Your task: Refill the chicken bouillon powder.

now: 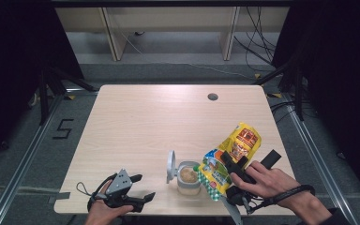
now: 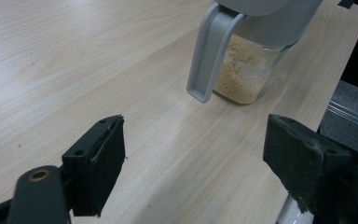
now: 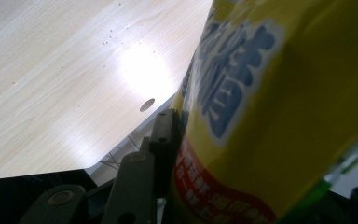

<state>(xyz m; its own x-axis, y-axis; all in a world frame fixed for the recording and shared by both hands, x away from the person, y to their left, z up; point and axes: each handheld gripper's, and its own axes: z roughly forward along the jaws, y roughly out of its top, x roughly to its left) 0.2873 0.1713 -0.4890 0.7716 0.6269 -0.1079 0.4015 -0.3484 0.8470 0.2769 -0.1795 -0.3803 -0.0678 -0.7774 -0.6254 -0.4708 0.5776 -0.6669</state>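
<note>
In the left gripper view the top edge is cutting off the grey lid of the jar (image 2: 249, 70), and the right edge is clipping the left gripper (image 2: 200, 158) at its right-hand pad. In the right gripper view the yellow bag (image 3: 265, 116) is running off the top, right and bottom edges, its print blurring too much to read, and it is hiding the far jaw of the right gripper (image 3: 223, 186). In the high view the bag is covering the jar's right side

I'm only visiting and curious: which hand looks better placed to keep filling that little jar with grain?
Probably the right. The right gripper is shut on the yellow bag, tilted over the open jar. The left gripper is open beside the jar, holding nothing.
</note>
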